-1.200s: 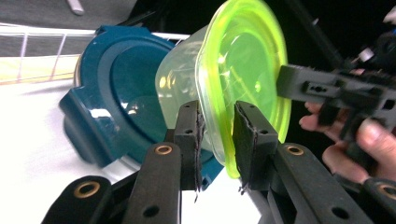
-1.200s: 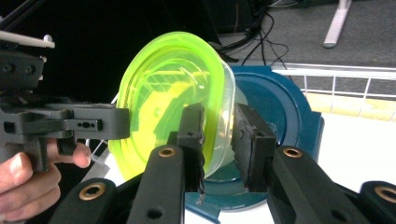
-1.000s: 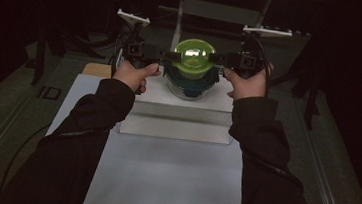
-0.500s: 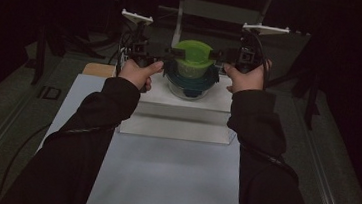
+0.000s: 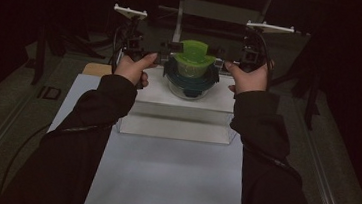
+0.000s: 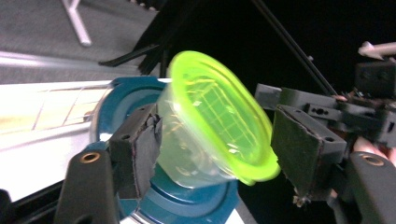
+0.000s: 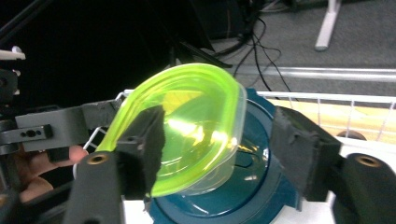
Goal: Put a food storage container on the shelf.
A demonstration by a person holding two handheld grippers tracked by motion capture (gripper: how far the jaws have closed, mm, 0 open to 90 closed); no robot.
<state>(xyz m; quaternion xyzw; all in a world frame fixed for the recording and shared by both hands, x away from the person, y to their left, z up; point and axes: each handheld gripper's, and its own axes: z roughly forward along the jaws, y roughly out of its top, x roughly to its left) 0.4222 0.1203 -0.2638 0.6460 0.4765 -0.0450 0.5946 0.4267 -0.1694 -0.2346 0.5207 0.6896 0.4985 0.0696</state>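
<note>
Green-lidded clear tub (image 5: 192,58) hangs between the two grippers at the far end of the table, lifted just above a larger clear container with a dark blue lid (image 5: 189,79), which rests on a raised white platform (image 5: 184,100). From where I stand, the person's left gripper (image 5: 166,47) comes at the tub from one side and the right gripper (image 5: 219,52) from the other, the hands level and about equally close, so neither arm has the shorter reach.

In the left gripper view the tub (image 6: 215,123) lies tipped, its green lid facing out toward the opposite gripper's side; one jaw touches the clear wall while the other stands off the lid's rim, so the jaws are spread around it rather than clamped. In the right gripper view the tub (image 7: 187,126) again sits between parted jaws, one pad against the lid edge, the other well clear; whether either grip is firm I cannot tell.

Directly below, the blue lid (image 7: 247,186) is the nearest thing to knock. A wire rack shows behind on the right gripper's side. White table surface (image 5: 172,176) lies nearer the person.
</note>
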